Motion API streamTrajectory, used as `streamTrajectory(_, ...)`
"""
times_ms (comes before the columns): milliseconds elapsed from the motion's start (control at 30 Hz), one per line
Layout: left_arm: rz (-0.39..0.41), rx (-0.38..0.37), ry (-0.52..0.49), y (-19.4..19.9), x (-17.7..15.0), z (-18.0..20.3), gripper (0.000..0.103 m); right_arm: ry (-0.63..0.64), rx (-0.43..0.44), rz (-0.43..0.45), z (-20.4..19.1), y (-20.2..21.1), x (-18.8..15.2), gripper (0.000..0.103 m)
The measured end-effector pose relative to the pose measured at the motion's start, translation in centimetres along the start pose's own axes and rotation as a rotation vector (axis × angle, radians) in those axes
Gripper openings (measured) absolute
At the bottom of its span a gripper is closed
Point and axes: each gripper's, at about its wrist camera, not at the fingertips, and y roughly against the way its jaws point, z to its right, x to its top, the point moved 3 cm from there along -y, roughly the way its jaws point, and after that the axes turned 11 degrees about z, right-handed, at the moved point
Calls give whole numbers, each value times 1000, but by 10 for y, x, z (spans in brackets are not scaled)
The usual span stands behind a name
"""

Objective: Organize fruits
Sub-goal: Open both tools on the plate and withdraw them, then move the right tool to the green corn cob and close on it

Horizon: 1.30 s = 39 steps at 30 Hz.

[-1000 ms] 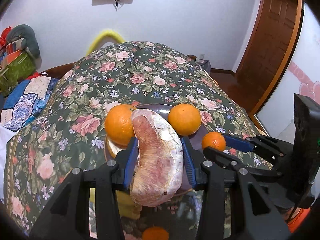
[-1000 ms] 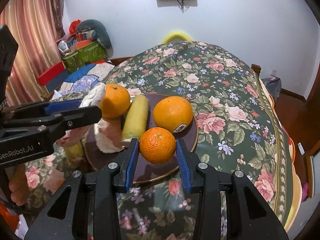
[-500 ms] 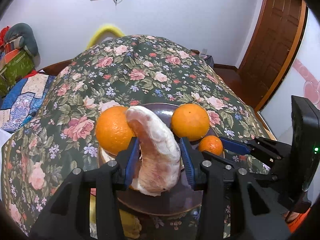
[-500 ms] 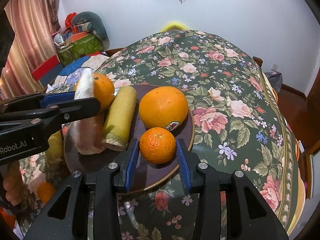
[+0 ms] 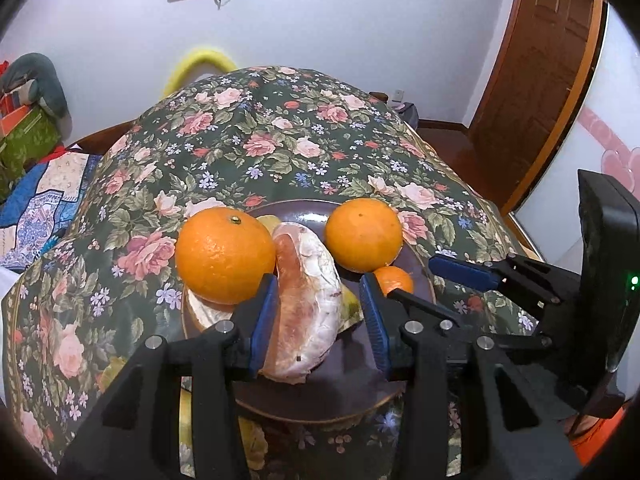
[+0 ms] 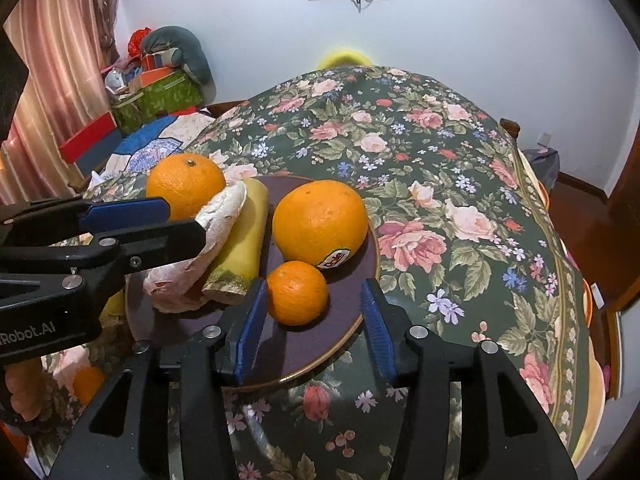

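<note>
A dark round plate (image 6: 360, 312) (image 5: 320, 400) sits on the floral tablecloth. On it lie two large oranges (image 5: 226, 254) (image 5: 363, 234), a small mandarin (image 6: 297, 293) (image 5: 394, 280), a yellow pomelo-rind piece (image 6: 244, 240) and a peeled pomelo wedge (image 5: 306, 304) (image 6: 200, 256). My left gripper (image 5: 318, 318) is open around the wedge, which rests on the plate; the left pad touches it, the right pad stands apart. My right gripper (image 6: 310, 320) is open, with the mandarin resting on the plate between its fingers, close to the left pad.
Another small orange (image 6: 86, 384) and a yellow fruit (image 5: 248, 444) lie on the cloth beside the plate's near left edge. The floral table (image 6: 460, 200) stretches beyond the plate. A bed with clutter (image 6: 160, 88) stands at left, a wooden door (image 5: 532, 72) at right.
Both grippers lowered their fruit onto the plate and opened: the left jaws let go of the pomelo wedge, the right jaws let go of the mandarin.
</note>
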Motion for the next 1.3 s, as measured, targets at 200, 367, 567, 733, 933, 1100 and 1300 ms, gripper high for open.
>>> streamTrajectory(200, 25, 11, 15, 23, 4, -2, 42, -9, -4, 24, 0, 19, 6, 44)
streamTrajectory(367, 54, 31, 23, 49, 9, -6, 42, -9, -7, 56, -5, 39, 14, 45)
streamTrajectory(567, 83, 61, 22, 82, 9, -14, 42, 8, 1, 89, -20, 62, 20, 45)
streamTrajectory(733, 86, 88, 33, 104, 3, -24, 44, 13, 23, 114, -39, 77, 22, 46)
streamTrajectory(933, 82, 130, 43, 126, -14, -42, 51, 35, 59, 108, -62, 80, 17, 46)
streamTrajectory(1100, 68, 162, 66, 136, -31, -64, 54, 66, 92, 80, -87, 70, 12, 46)
streamTrajectory(1300, 52, 212, 86, 140, -48, -97, 54, 111, 135, 28, -115, 46, 8, 46)
